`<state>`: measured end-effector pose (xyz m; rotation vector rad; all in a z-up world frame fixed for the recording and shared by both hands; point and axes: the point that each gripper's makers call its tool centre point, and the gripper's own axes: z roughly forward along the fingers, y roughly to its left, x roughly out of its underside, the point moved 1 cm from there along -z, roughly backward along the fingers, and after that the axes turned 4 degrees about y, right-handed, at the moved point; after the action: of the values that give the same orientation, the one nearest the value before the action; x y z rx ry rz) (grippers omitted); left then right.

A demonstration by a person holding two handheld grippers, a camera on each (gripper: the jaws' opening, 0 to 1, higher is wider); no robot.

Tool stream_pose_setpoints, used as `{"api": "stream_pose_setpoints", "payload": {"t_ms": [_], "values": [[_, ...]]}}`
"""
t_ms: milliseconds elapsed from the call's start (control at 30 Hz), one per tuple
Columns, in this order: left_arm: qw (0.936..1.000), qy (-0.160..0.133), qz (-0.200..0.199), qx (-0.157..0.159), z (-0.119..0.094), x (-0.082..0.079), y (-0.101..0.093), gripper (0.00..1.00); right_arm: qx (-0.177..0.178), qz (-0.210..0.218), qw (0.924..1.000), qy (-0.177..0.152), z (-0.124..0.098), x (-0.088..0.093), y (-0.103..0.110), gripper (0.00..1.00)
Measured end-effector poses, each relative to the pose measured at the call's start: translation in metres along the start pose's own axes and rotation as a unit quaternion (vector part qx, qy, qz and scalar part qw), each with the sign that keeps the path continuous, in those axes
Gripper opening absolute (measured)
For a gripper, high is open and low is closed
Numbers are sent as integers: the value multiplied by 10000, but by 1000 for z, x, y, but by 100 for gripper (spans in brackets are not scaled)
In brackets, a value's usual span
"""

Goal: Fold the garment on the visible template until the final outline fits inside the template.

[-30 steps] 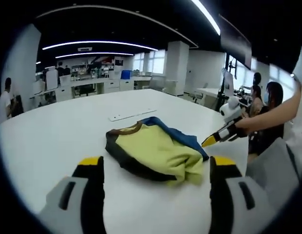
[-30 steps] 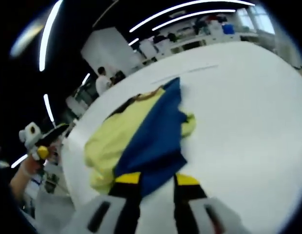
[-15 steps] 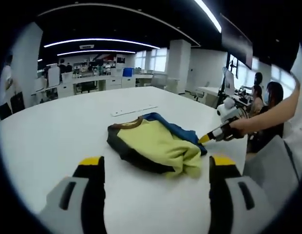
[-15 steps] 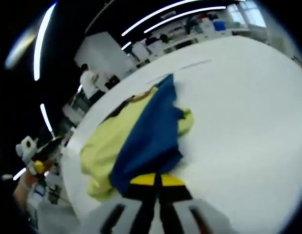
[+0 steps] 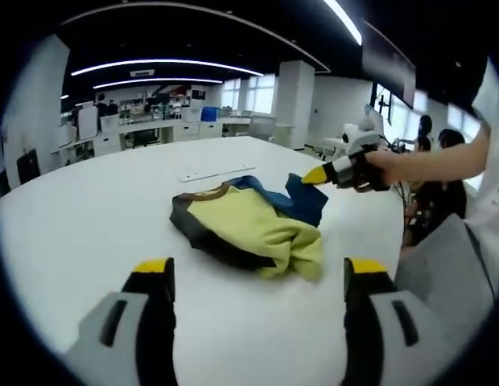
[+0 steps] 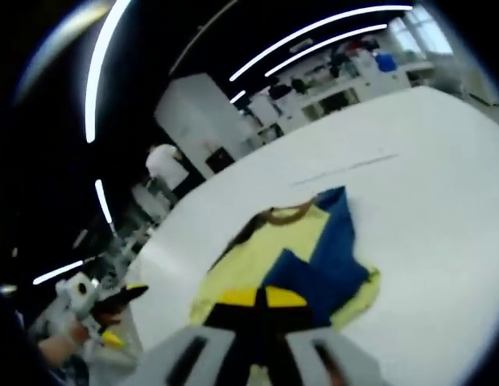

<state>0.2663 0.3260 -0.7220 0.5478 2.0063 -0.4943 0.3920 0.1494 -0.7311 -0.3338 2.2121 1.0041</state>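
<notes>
A yellow garment (image 5: 253, 229) with a dark hem, a brown collar and a blue part lies crumpled on the white table (image 5: 88, 217). My left gripper (image 5: 259, 269) is open, hovering short of it with nothing between its jaws. My right gripper (image 5: 318, 174) comes in from the right and is shut on the blue flap (image 5: 306, 199), holding it a little above the table. In the right gripper view the shut yellow tips of the right gripper (image 6: 257, 298) pinch the blue flap (image 6: 318, 269), with the garment (image 6: 270, 249) spread beyond. The left gripper (image 6: 119, 299) shows at lower left.
A thin white strip (image 5: 219, 173) lies on the table behind the garment, also the strip (image 6: 346, 167) in the right gripper view. People sit at the right (image 5: 443, 161) past the table edge. Desks and a pillar (image 5: 294, 108) stand far back.
My right gripper went from open around the blue flap's edge to shut on it, then lifted it up and back over the garment. The left gripper stayed open and about in place.
</notes>
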Motion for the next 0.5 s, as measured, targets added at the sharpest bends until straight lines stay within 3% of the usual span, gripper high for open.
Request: {"api": "stream_pose_setpoints", "payload": {"t_ms": [267,500], "values": [[9999,-35,-90,-83,-4,3,2,82,14,-245,9983,523,50,17,7,0],[9999,-17,-120,-106,-6,6,2,81,50,-355,9965,756,62,32,11,0]]}}
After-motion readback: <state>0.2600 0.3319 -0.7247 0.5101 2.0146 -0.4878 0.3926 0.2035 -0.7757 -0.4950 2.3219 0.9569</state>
